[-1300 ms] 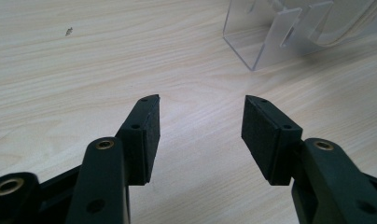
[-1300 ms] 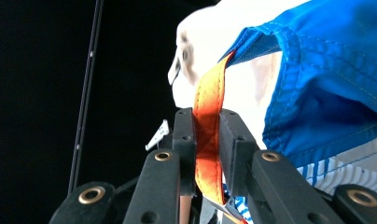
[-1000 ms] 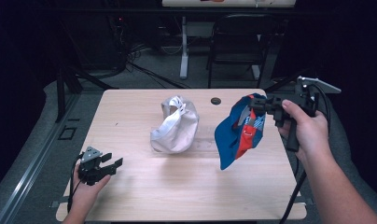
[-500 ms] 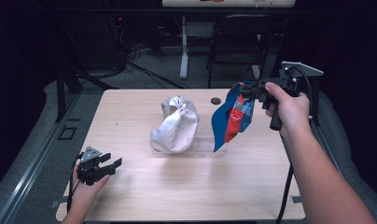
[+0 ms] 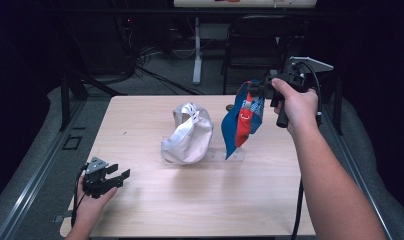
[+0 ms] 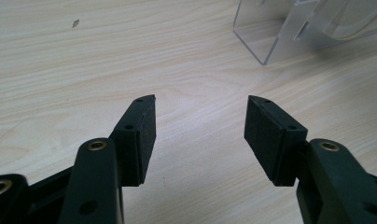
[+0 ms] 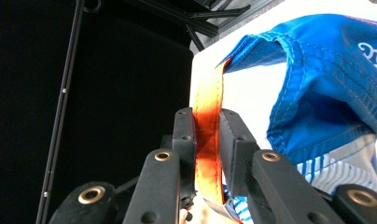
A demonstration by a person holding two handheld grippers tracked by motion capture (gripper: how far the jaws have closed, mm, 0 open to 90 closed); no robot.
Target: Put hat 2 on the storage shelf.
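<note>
A blue fabric piece (image 5: 235, 127) with an orange strap (image 7: 209, 140) hangs above the right half of the wooden table (image 5: 190, 210). My right gripper (image 5: 258, 91) holds it up, and in the right gripper view that gripper (image 7: 207, 116) is shut on the orange strap, with blue cloth (image 7: 326, 93) spreading to the right. A white fabric piece (image 5: 188, 136) sits mid-table on a clear acrylic stand (image 5: 231, 154). My left gripper (image 5: 121, 175) rests low at the table's front left corner, open, and between its fingers (image 6: 200, 105) there is only bare wood.
A corner of the clear stand (image 6: 270, 37) lies ahead of the left gripper. A small dark disc (image 5: 229, 107) sits on the table just behind the blue piece. Beyond the far edge stand a black chair (image 5: 270, 45) and loose cables on the floor.
The right hand has carried the blue piece leftward and toward the far side of the table, closer to the white piece. The left gripper has stayed put.
</note>
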